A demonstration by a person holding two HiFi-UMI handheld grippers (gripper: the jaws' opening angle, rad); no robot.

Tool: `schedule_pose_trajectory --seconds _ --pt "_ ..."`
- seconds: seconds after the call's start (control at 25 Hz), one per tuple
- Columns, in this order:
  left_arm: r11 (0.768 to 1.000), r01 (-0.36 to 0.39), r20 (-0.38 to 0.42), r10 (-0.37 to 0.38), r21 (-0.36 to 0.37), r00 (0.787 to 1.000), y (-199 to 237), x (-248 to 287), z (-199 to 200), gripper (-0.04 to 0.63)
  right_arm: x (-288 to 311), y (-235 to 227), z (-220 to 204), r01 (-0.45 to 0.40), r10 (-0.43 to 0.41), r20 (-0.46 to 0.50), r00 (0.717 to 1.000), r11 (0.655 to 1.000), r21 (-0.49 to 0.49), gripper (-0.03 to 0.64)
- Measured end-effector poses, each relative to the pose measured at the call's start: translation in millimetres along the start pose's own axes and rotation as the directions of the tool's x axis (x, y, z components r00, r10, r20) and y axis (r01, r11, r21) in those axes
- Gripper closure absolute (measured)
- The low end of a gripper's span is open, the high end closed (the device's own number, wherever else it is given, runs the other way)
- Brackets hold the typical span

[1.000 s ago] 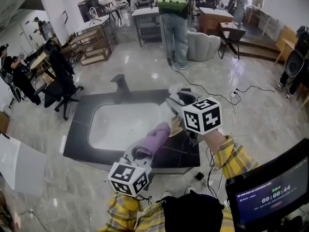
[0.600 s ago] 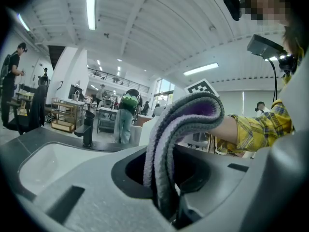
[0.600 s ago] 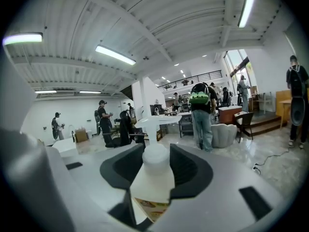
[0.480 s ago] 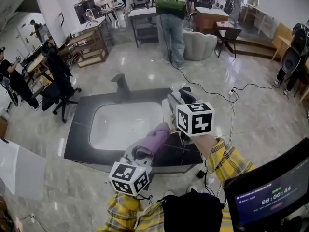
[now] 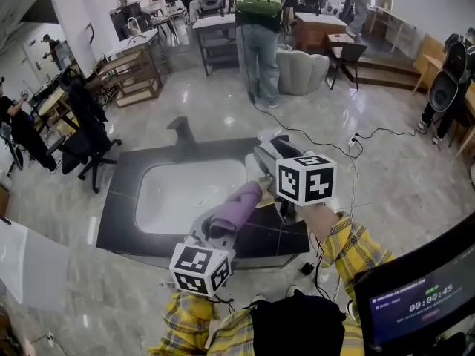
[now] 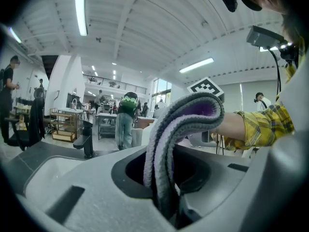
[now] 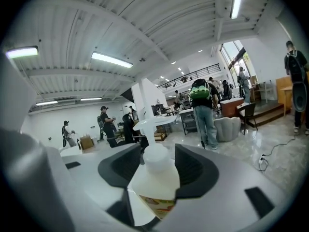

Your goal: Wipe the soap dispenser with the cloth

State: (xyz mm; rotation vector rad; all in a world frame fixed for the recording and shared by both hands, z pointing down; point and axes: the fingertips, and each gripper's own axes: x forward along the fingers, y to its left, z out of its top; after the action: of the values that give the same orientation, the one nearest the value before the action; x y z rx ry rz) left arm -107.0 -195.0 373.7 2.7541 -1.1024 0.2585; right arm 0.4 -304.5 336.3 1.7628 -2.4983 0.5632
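Since both claws are loaded, step in hand: bring cloth onto bottle and rub. I judge this to be the start of wiping; no contact is confirmed.
State, right gripper point(image 7: 155, 167): pinching the soap dispenser point(image 7: 155, 185) by its lower body. The jaws have just been widening, with the bottle between them and the pads on its sides.
Place, soap dispenser: white pump bottle with a printed label point(image 7: 155, 206) low down and the pump head point(image 7: 150, 122) up. It is held up over the right end of the black countertop point(image 5: 126, 170), beside the white sink basin point(image 5: 185, 191).
State, left gripper point(image 6: 168, 197): pressed together on a folded purple cloth point(image 6: 181, 124), whose fold arches up and forward out of the jaws.
Cloth to bottle: in the head view the cloth's free end lies just beside the right gripper. Touching or apart, cannot tell.
Method: firm the right grip before rubbing, since a loosened pinch on a smooth bottle may let it twist or drop. Lay the broad fold on the body, stroke from shoulder down to label, then roll the bottle to present a fresh face.
Caution: little cloth projects past the jaws, so lead with the fold and not the claw tips. Avoid pressing the pump head.
Background: person with green backpack point(image 5: 260, 2) stands well behind; not involved.
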Motion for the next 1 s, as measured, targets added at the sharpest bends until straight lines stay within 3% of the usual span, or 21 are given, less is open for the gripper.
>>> schedule_pose_trajectory --seconds 0.2,0.52,0.72,1.0 --pt "0.994 -0.021 -0.004 0.021 0.11 1.0 -5 17 14 0.523 -15 -13 7 -0.035 0.035 0.018 0.999 0.999 0.018 0.408" --pt "0.993 -0.02 0.007 0.02 0.113 1.0 -21 39 28 0.523 -43 -27 18 -0.114 0.117 0.047 0.992 0.992 -0.048 0.408" --pt "0.997 -0.045 0.034 0.044 0.057 0.998 -17 41 33 0.523 -49 -29 19 -0.213 0.219 0.039 0.975 0.97 -0.117 0.408" --pt "0.99 -0.076 0.092 0.087 -0.119 0.992 -5 31 29 0.523 -62 -39 6 -0.267 0.272 0.025 0.962 0.957 -0.115 0.408"
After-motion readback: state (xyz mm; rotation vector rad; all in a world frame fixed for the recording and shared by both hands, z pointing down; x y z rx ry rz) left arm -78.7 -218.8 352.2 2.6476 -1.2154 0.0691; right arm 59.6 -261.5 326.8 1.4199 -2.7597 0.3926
